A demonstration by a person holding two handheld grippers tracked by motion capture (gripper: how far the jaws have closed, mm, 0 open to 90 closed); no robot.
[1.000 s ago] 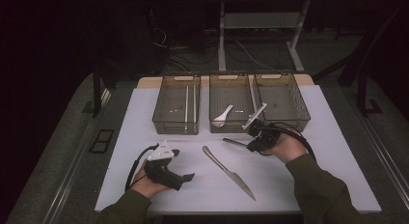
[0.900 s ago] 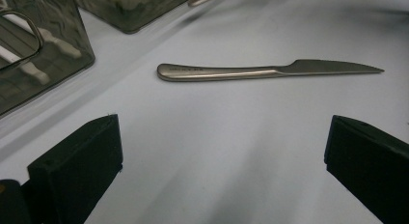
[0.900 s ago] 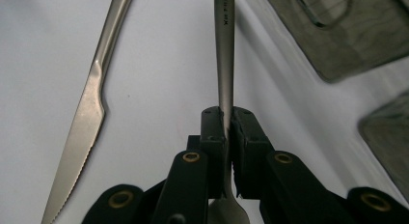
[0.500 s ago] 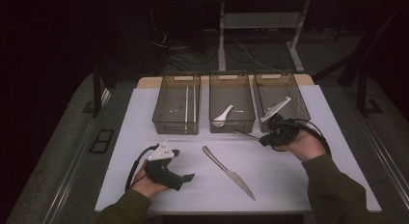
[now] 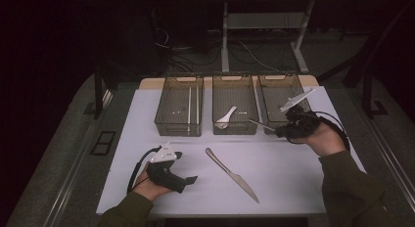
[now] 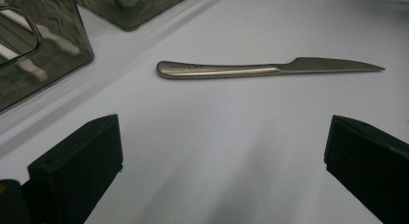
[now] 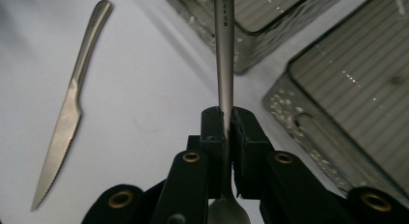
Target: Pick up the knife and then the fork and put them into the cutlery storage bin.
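Right gripper (image 5: 280, 132) is clamped tight on a metal utensil (image 7: 224, 55), jaws pressed together on the slim handle, which runs straight out ahead in the right gripper view; a rounded end peeks out below the jaws, so it may be a spoon, though I can't be sure. Compared with a second ago, that hand has swung away from the middle of the mat, up and off toward the right-hand tray (image 5: 280, 92), and the utensil has travelled with it. It now hangs at the front edge of that tray, its handle tip reaching back over the gap toward the middle tray (image 5: 234, 96). The right hand (image 5: 323, 139) sits palm-in, wrist bent, forearm coming in steeply from the bottom right corner.

Left gripper (image 5: 188, 179) hasn't budged: low on the white mat (image 5: 293, 173), jaws spread wide with nothing between them, pointing at the knife (image 6: 260, 68). The knife lies flat on the mat where it was, between the two hands. A white spoon (image 5: 226, 117) rests in the middle tray, and the left-hand tray (image 5: 169, 97) holds thin white sticks.
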